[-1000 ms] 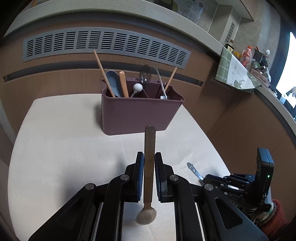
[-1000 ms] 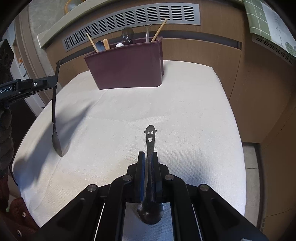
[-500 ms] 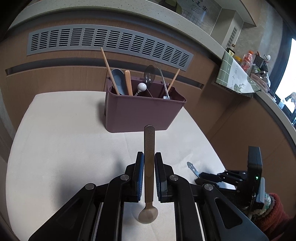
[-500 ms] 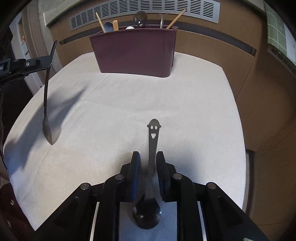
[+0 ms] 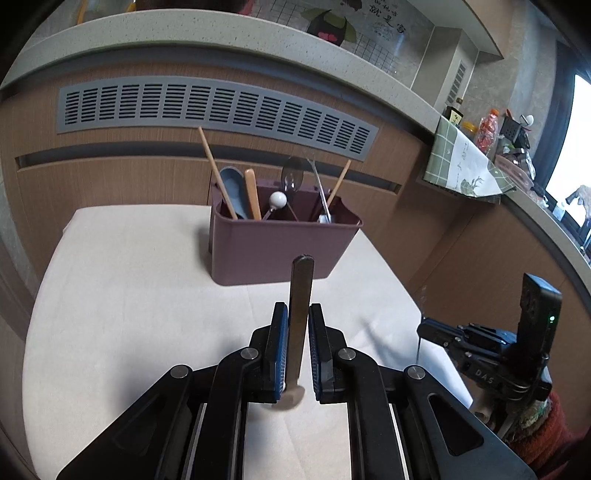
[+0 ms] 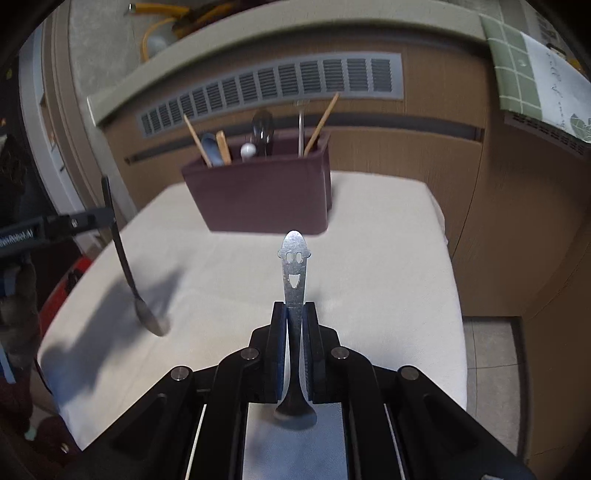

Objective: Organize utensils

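"DA5" in pale letters on the right gripper (image 5: 423, 329) body, Chinese calligraphy on the wall poster (image 5: 384, 18), illegible

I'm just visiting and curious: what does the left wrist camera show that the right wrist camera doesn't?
Only the left wrist view shows the dark flat handle end-on between the left gripper, and the bright window.

Only the right wrist view shows the smiley-face spoon pinched in the closing right gripper, and the left spoon's bowl hanging free.

Both show the maroon utensil holder, the white cloth-covered table and the grey vent.

Right gripper (image 6: 294, 317) closing on smiley spoon (image 6: 294, 275) (handle forward).
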{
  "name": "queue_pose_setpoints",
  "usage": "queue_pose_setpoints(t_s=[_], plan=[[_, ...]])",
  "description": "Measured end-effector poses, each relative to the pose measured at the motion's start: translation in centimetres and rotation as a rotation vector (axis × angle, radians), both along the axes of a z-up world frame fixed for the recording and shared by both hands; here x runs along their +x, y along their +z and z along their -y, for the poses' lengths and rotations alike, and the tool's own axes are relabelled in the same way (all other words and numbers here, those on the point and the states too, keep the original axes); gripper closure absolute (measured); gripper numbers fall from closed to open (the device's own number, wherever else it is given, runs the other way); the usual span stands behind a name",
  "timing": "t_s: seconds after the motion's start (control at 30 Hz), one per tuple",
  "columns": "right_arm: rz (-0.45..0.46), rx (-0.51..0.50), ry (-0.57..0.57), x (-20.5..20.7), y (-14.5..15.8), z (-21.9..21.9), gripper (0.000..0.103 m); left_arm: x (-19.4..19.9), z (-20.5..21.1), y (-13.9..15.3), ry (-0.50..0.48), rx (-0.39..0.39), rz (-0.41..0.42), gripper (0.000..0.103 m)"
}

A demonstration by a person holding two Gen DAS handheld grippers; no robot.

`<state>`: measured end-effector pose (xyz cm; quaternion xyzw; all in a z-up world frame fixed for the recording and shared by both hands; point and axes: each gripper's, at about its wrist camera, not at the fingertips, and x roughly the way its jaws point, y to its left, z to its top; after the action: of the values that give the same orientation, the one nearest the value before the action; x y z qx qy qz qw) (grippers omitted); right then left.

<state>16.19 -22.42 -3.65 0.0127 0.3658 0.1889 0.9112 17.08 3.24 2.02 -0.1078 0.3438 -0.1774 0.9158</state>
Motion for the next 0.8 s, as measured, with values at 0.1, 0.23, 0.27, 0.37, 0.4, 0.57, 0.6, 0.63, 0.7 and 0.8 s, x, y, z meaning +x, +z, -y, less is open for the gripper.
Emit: queue_pose_setpoints(t_s=[0.1,0.23,0.27,0.37,0.4,0.57,0.6,0.63,0.7,0.8], plan=[[0.039,0.023,-0.006,0.1,1.1,-0.2,0.096,0.1,0.2,0.4,-0.002,0.002,0.006,0.093],[0.072,0.041,0.004,0.4,2.2,-0.9,0.103,0.1,0.4,1.3,0.0,0.011,0.029,0.097],[0.086,0.034,0.006,0.5,2.5,-1.1,0.103,0.1,0.4,1.7,0.003,0.013,0.039,0.097],[0.122,0.014,0.018,0.6,3.5,-1.7,0.103,0.0,0.6,2.7,0.006,0.015,0.063,0.097],[0.128,0.012,0.021,0.6,3.8,-1.8,0.103,-0.1,0.6,2.9,0.006,0.017,0.07,0.097],[0.106,-0.017,0.029,0.8,3.3,-1.5,0.102,-0.3,0.7,2.6,0.007,0.026,0.063,0.097],[0.076,-0.018,0.051,1.1,2.8,-1.5,0.098,-0.2,0.5,2.4,0.009,0.025,0.057,0.097],[0.032,-0.02,0.083,1.5,2.0,-1.5,0.098,0.1,0.3,2.1,0.017,0.021,0.047,0.097],[-0.031,-0.023,0.087,2.2,0.1,-1.5,0.096,0.6,-0.3,1.6,0.03,0.004,0.029,0.097],[-0.106,-0.019,0.068,3.1,-2.4,-1.2,0.084,2.3,-1.6,-0.2,0.024,-0.001,-0.013,0.095]])
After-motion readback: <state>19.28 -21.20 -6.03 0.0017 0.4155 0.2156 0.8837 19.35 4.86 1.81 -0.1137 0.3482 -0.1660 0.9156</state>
